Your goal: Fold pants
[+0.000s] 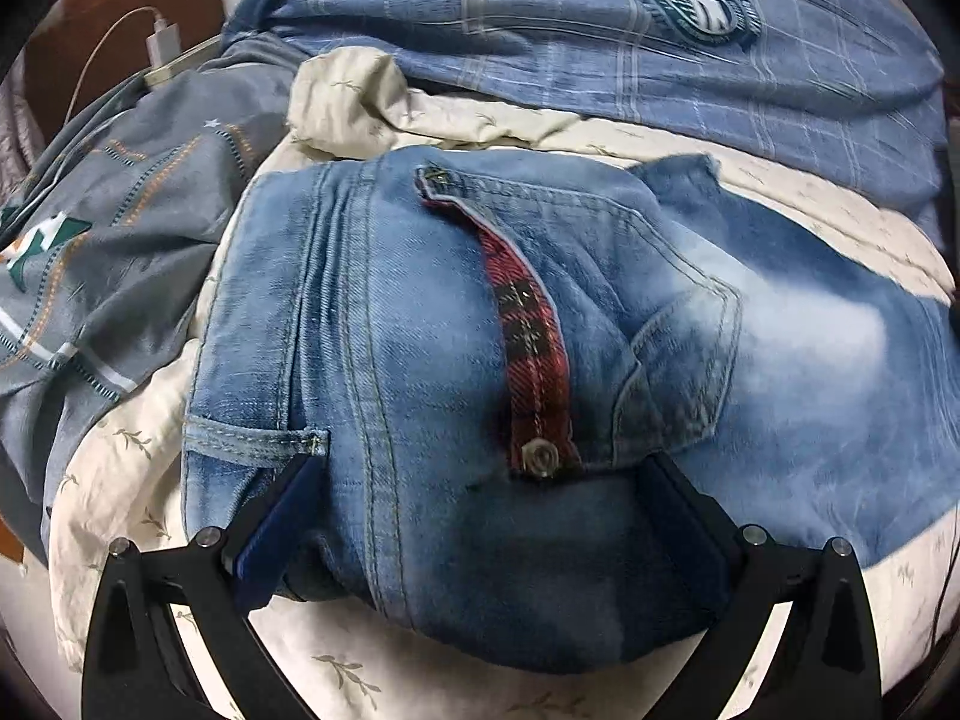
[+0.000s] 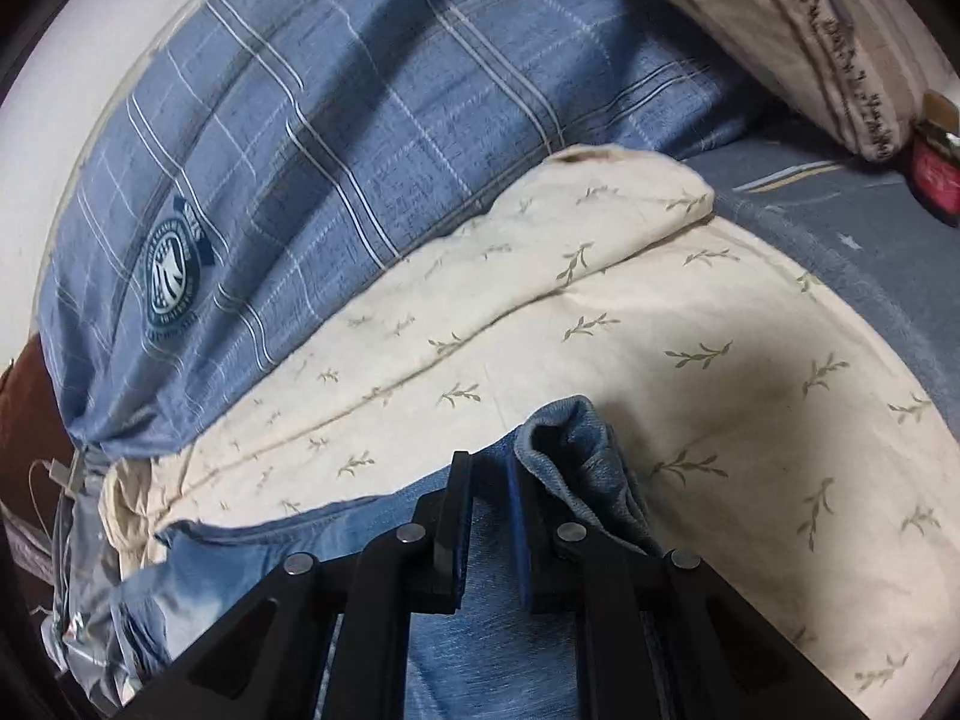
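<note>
Light blue jeans (image 1: pixel 420 312) lie on a cream leaf-print quilt (image 1: pixel 120 480), waist end towards me, with a red plaid fly lining and a metal button (image 1: pixel 540 457). My left gripper (image 1: pixel 480 468) stands over the waist with its jaws wide; the denim bulges between them and covers both fingertips (image 1: pixel 300 480). In the right wrist view my right gripper (image 2: pixel 489 468) is shut on a fold of the jeans (image 2: pixel 576 444). That cloth curls over the right finger and runs back under the gripper.
A blue plaid pillow with a round crest (image 1: pixel 696 3) (image 2: pixel 171 282) lies beyond the quilt (image 2: pixel 540 312). A grey-blue patterned sheet (image 1: pixel 120 228) is at the left, with a white charger and cable (image 1: pixel 162 42). A striped cushion (image 2: pixel 840 30) and a red object (image 2: pixel 936 174) are at the far right.
</note>
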The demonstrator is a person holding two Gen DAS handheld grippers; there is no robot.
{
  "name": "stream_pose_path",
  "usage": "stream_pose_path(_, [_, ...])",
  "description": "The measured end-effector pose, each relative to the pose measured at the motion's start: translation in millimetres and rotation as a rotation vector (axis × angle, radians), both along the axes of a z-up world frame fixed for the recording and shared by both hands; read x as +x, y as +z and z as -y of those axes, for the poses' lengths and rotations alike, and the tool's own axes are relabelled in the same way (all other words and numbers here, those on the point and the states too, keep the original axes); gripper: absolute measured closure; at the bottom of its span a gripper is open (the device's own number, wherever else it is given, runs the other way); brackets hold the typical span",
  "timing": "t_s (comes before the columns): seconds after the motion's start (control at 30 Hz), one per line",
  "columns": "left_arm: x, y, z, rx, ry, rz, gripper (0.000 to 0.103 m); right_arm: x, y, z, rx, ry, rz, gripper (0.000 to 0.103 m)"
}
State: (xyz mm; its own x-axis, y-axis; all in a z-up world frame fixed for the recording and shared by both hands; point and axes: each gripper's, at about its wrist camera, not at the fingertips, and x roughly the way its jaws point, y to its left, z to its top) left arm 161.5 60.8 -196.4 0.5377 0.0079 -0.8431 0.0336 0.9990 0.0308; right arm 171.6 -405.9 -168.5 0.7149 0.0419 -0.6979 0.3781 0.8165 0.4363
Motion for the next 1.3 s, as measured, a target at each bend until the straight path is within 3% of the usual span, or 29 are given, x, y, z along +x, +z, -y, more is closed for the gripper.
stream_pose_path(0.1, [-7,10,-8,-0.043,0.0,0.037,0.003,-6,15,-28,-0.013,0.084,0.074,0.087])
stream_pose_path(0.13, [-11,15,-11,-0.048,0.011,0.065,0.008,-6,20,-45,-0.004,0.149,0.101,0.087])
stream_pose_path(0.3, [-33,47,-41,-0.038,0.124,0.259,0.008,1,28,-137,-0.031,0.438,0.153,0.087])
stream_pose_path(0.37, [-29,45,-56,-0.029,0.185,0.251,0.008,12,23,-171,-0.04,0.523,0.135,0.087])
stream_pose_path(0.47, [-20,33,-71,-0.058,0.225,0.171,0.008,40,15,-219,-0.043,0.605,0.079,0.087])
stream_pose_path(0.6, [-3,7,-71,-0.045,0.22,0.022,0.008,73,-5,-262,-0.001,0.635,-0.013,0.087])
stream_pose_path(0.8, [-1,-6,-83,-0.119,0.193,-0.045,0.007,107,-28,-299,-0.068,0.635,-0.142,0.086])
stream_pose_path(1.1, [-8,-8,-88,-0.131,0.165,-0.06,0.006,124,-23,-281,-0.01,0.524,-0.079,0.089])
stream_pose_path(1.2, [-19,-2,-95,-0.164,0.178,-0.042,0.007,101,-5,-263,0.021,0.531,-0.009,0.089])
stream_pose_path(1.3, [-27,8,-101,-0.187,0.211,0.003,0.007,68,10,-251,-0.035,0.586,0.015,0.089])
